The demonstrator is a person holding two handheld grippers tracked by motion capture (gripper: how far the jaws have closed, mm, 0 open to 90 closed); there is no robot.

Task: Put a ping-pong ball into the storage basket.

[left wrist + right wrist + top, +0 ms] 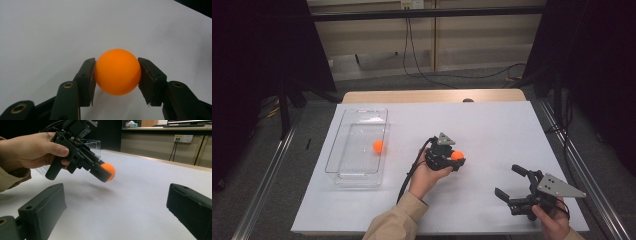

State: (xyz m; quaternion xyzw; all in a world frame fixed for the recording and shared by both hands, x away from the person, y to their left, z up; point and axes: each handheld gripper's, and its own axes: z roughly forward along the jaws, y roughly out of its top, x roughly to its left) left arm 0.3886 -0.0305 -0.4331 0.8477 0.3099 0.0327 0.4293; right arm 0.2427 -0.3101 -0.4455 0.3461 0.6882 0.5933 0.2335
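Two black jaws of the left gripper [117,75] sit closest in the left gripper view, and they squeeze an orange ball [117,71] between them. One pad touches each side of the ball. Under it is the white table [50,30].

From the high view, the left gripper [457,159] is near the middle of the table [492,125], with the person's left hand [428,176] wrapped around its handle. The ball [457,155] pokes out at the gripper's tip. In the right gripper view the ball [109,172] hangs a little above the table (a soft shadow lies under it), so it is lifted, not resting.

Over on the left side of the table stands a clear plastic box [343,172]. A second orange ball [378,146] lies inside it, near the right wall.

Down at the near right corner, the right gripper [509,184] is held by the right hand [552,224]. Its jaws stand wide apart with nothing between them. It is well apart from the left gripper and points toward it. In its own view, the right gripper [117,207] shows a big gap.
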